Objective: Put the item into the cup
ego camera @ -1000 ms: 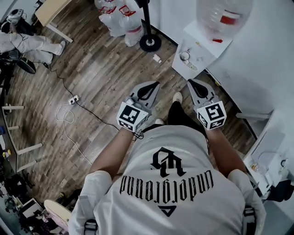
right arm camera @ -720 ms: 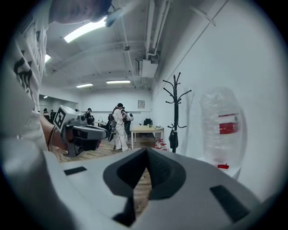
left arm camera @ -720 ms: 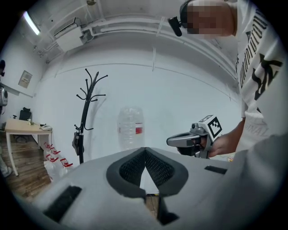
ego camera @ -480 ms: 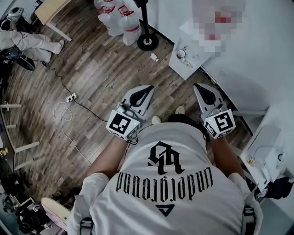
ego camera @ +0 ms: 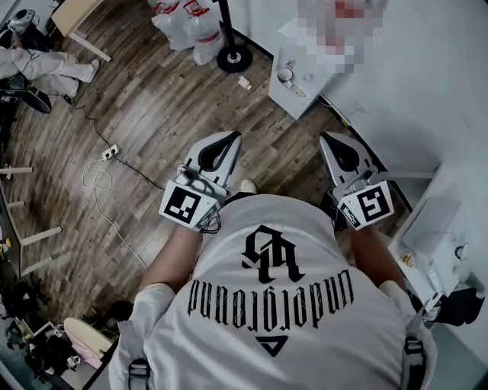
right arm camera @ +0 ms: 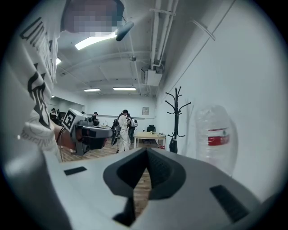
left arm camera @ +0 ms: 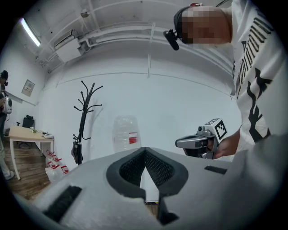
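I am standing on a wooden floor [ego camera: 152, 114] and holding one claw in each hand, both out in front of my tummy. My left claw [ego camera: 229, 139] is clenched. Its two tips are touching and nothing is sitting between them. My right claw [ego camera: 329, 139] is clenched too, and it is holding nothing. The two claws are pointing the same way, side by side, with a gap between them.

Ahead of my right claw a white water stand [ego camera: 284, 95] is standing by the wall. A big clear water bottle [left arm camera: 126, 132] with a red label is sitting on top of it. A small round thing [ego camera: 286, 75] is lying on the stand, but I cannot tell if it is a cup. I cannot tell where the item is.

Ahead of my left claw a black coat rack [left arm camera: 83, 114] is standing up, with white bags [ego camera: 187, 23] by its foot. Far off to the left of that claw a white cord [ego camera: 99, 179] is lying on the floor.
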Motion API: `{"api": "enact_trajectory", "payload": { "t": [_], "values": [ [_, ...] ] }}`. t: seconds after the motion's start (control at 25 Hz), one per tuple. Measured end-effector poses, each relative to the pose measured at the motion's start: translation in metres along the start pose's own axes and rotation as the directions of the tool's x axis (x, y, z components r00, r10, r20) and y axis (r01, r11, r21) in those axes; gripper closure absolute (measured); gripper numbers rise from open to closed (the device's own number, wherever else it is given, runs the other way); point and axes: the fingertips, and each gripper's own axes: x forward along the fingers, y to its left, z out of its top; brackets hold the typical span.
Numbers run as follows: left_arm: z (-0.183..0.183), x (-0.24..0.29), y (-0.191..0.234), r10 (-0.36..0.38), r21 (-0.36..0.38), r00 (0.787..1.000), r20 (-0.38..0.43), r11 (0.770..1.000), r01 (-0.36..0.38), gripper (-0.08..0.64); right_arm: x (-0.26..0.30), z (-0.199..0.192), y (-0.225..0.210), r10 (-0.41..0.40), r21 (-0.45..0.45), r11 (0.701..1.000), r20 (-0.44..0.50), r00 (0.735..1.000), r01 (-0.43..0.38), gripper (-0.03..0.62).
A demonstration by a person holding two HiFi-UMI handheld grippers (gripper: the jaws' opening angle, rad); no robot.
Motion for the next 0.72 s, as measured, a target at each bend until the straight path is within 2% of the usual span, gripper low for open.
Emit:
{"api": "enact_trajectory", "payload": {
  "t": [0.24,0.44,0.72],
  "values": [
    [0.004,0.014,-0.072,0.012,0.009,1.000,0.015,1.000,-0.013,0.552,-0.070,-0.012,-0.015,0.021,0.012,1.000,0.011,1.000,-0.022,0.588],
    [-0.003,0.025,-0.131,0.026,-0.016,0.999,0.022,1.000,-0.026,0.552,-0.132,-0.025,-0.021,0.043,0.016,0.999,0.006,0.999,-0.043,0.588],
    [0.008,0.029,-0.206,0.040,0.002,0.999,0.031,0.999,-0.040,0.552,-0.207,-0.033,-0.029,0.066,0.019,0.998,0.007,0.998,-0.066,0.588]
  ]
}}
